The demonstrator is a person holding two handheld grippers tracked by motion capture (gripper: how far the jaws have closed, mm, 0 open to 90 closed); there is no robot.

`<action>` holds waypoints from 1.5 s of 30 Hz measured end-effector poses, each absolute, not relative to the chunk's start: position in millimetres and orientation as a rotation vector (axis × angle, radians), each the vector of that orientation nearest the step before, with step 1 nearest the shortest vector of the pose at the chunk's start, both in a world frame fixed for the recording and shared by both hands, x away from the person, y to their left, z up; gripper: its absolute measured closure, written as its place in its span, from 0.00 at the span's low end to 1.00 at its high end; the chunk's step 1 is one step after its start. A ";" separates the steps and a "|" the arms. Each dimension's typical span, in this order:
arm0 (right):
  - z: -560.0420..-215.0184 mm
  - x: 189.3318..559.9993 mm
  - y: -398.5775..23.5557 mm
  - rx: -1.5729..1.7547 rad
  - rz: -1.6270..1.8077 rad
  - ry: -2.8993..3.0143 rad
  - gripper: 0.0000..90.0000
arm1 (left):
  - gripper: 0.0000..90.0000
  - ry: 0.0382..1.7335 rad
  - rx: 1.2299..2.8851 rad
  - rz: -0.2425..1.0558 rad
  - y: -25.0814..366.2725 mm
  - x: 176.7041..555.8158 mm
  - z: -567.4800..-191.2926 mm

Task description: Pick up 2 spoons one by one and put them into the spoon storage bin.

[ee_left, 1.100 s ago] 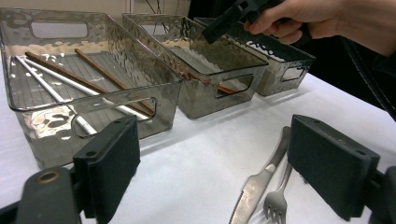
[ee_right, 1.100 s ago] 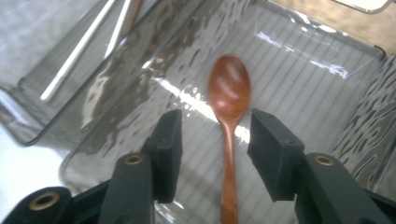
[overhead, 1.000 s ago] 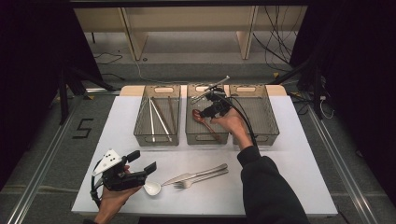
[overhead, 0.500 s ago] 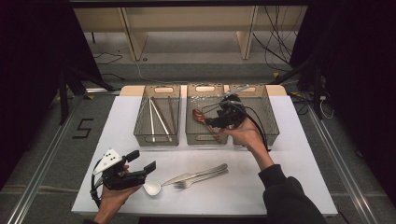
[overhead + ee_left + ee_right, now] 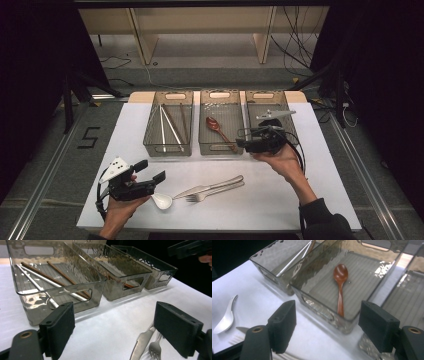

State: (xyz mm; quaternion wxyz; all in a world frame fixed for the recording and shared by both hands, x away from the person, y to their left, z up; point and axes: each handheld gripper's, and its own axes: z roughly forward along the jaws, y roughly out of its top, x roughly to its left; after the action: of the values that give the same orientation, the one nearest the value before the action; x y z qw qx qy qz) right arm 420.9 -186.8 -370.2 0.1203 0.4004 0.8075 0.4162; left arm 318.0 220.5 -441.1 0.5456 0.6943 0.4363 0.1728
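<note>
Risk: my right gripper (image 5: pixel 240 145), jaws just opened and empty, may clip the middle bin (image 5: pixel 220 148) reaching for the fork (image 5: pixel 200 196).

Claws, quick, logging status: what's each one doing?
Left claw: open, empty.
Right claw: open, empty, jaws just been opening; brown spoon lies in bin.
</note>
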 end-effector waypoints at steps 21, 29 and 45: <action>-396.5 345.0 -226.4 1.162 1.348 2.275 0.29 | 0.19 1.087 1.777 0.410 222.8 336.6 -437.4; -413.4 331.4 -234.7 1.185 1.341 2.283 0.29 | 0.32 1.108 1.919 0.425 225.3 349.5 -442.1; -431.4 312.5 -240.3 1.185 1.329 2.270 0.29 | 0.87 1.162 2.102 0.411 231.9 362.5 -462.3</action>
State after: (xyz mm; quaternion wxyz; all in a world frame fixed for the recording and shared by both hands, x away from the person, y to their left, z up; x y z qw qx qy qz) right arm 312.5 -240.3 -431.4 0.1276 0.4074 0.7803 0.4569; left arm 362.5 231.9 -462.3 0.3452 0.8097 0.4474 0.1584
